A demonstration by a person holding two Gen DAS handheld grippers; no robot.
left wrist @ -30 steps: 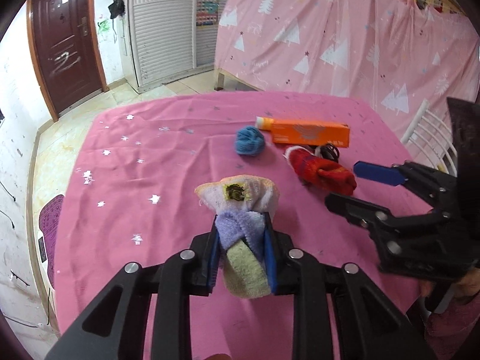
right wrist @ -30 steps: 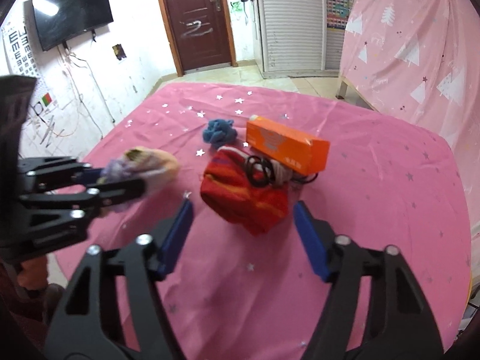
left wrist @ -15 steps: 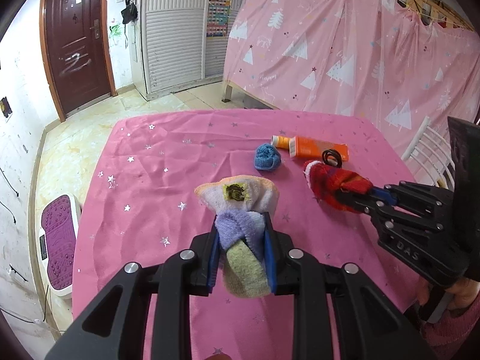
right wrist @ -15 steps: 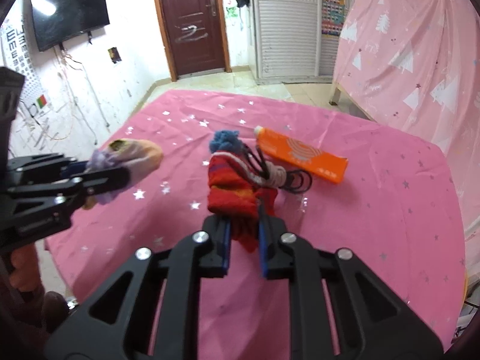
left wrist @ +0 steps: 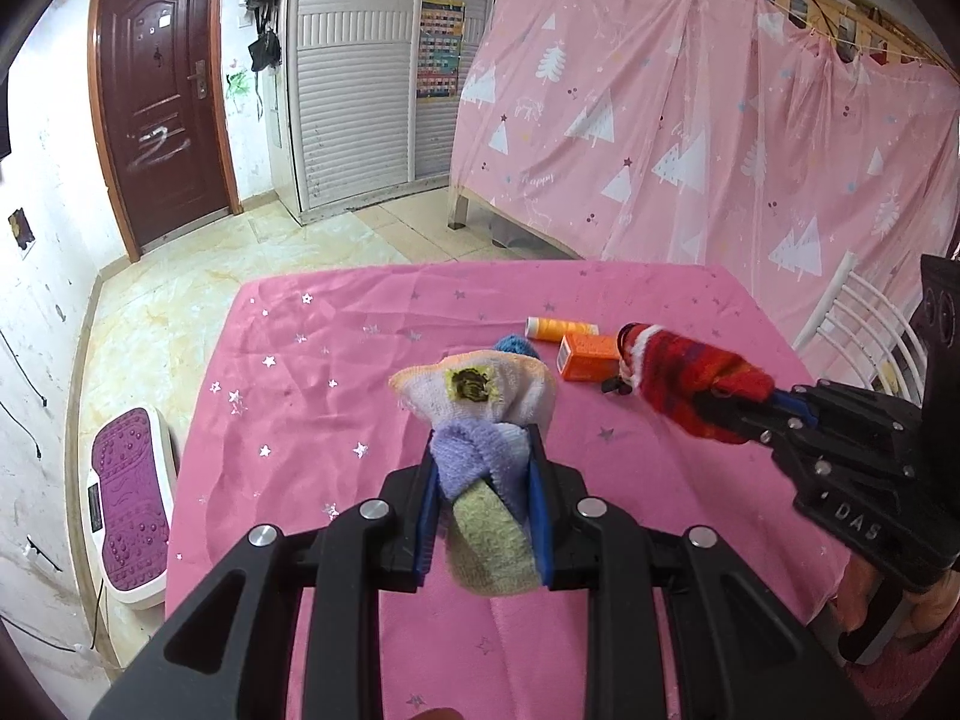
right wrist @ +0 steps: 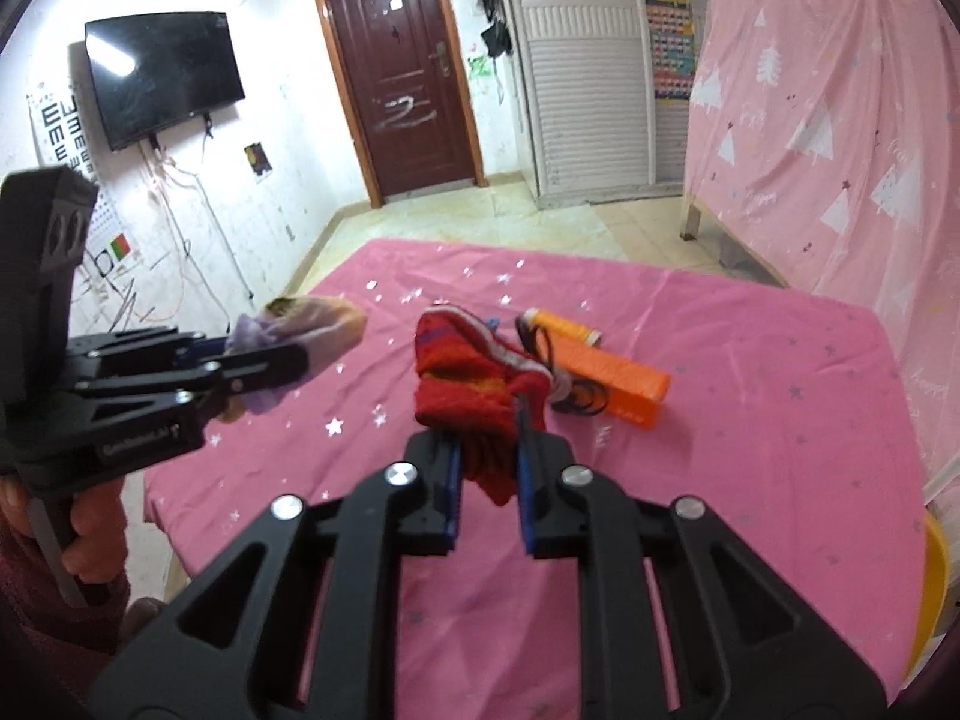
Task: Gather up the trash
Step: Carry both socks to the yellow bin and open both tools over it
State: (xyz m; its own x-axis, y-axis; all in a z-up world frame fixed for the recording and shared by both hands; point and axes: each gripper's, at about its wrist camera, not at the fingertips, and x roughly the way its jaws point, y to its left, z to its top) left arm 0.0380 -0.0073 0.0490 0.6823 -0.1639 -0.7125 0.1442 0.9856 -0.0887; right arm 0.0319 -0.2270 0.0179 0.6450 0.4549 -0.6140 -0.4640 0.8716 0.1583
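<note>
Left gripper (left wrist: 483, 504) pinched tight on a pastel sock (left wrist: 480, 420), white and lilac with a yellow-green end and a dark stain near the top, raised clear of the pink tablecloth (left wrist: 300, 396). Right gripper (right wrist: 489, 480) clamped on a red striped sock (right wrist: 480, 396), likewise lifted off the cloth, with its cuff drooping forward. Lying on the cloth beyond both: an orange box (right wrist: 612, 378), an orange tube (left wrist: 555, 328) just behind it, a black cord (right wrist: 579, 399) coiled against the box, and a blue knitted ball (left wrist: 517, 345) half hidden behind the pastel sock. Off the left edge of the table, a purple and white pad (left wrist: 129, 504) flat on the tiled floor.
</note>
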